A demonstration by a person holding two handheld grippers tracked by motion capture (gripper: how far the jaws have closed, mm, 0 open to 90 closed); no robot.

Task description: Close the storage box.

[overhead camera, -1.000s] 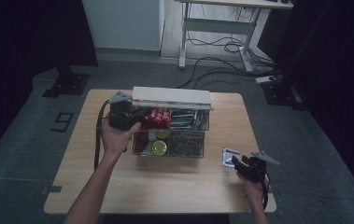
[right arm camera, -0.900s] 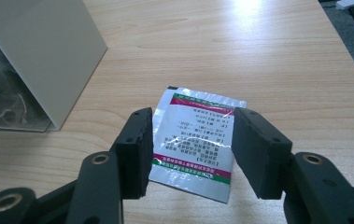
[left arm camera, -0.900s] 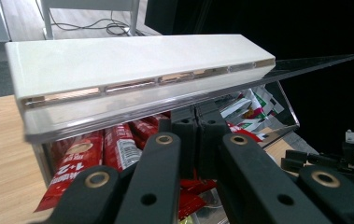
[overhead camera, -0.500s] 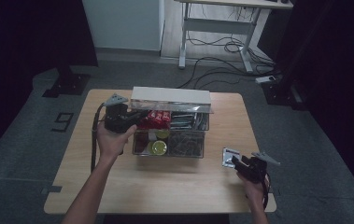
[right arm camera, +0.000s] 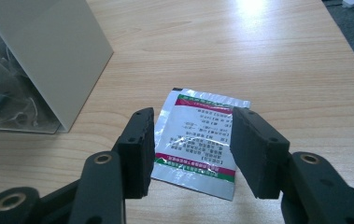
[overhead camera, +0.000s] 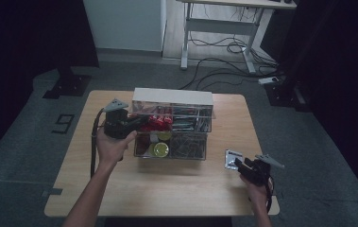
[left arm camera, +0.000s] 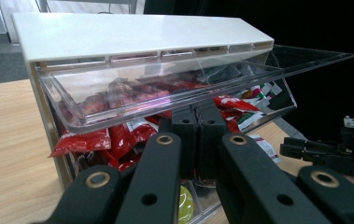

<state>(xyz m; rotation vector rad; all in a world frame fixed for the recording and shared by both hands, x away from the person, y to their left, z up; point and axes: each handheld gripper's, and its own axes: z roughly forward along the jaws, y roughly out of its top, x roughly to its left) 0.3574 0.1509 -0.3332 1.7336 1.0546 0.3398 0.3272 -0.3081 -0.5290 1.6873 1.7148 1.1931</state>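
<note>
Right gripper (right arm camera: 191, 149): jaws half apart, holding nothing, poised over the sachet.
Sachet (right arm camera: 198, 142): flat on the wooden surface (right arm camera: 258, 56), between the jaws, beside the clear organizer box (overhead camera: 172, 125).
Left gripper (left arm camera: 198, 126): jaws closed together, empty, at the box's red packets (left arm camera: 118, 135) under its clear flap (left arm camera: 165, 88).

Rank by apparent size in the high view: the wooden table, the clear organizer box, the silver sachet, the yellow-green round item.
1. wooden table
2. clear organizer box
3. silver sachet and yellow-green round item: these look about alike, so no ranking between them.
</note>
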